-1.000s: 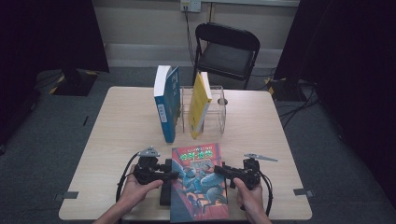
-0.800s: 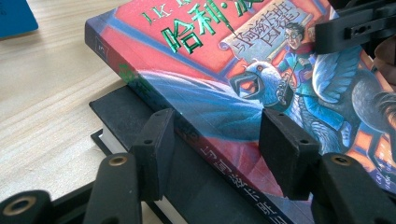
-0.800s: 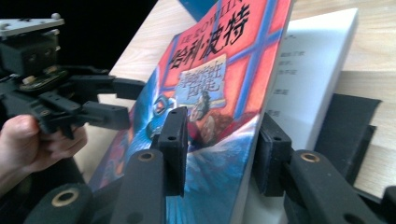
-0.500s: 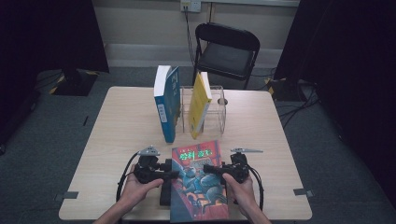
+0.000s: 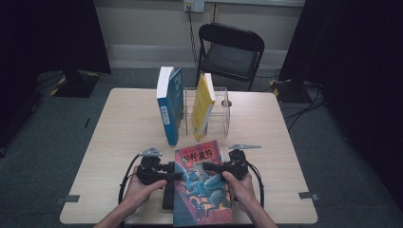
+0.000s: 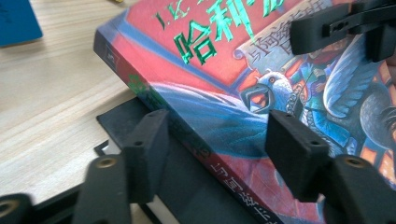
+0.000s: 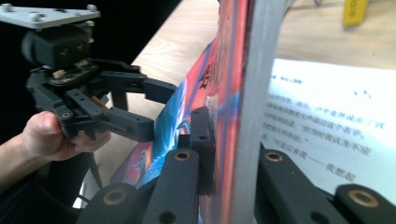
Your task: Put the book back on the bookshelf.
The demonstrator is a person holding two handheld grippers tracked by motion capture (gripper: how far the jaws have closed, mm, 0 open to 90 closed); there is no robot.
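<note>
red illustrated book (image 5: 202,183), blue book (image 5: 169,107), yellow book (image 5: 203,105)

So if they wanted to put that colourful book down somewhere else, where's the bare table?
The table is bare left of the blue book, and right of the clear rack to the far edge. It is crowded in the near middle, where both claws work the red book over a black stand.

A clear rack (image 5: 219,114) stands mid-tabletop (image 5: 123,128); a yellow book (image 5: 203,111) leans inside it, a blue book (image 5: 169,107) upright just beside, a black chair (image 5: 230,52) behind.
</note>
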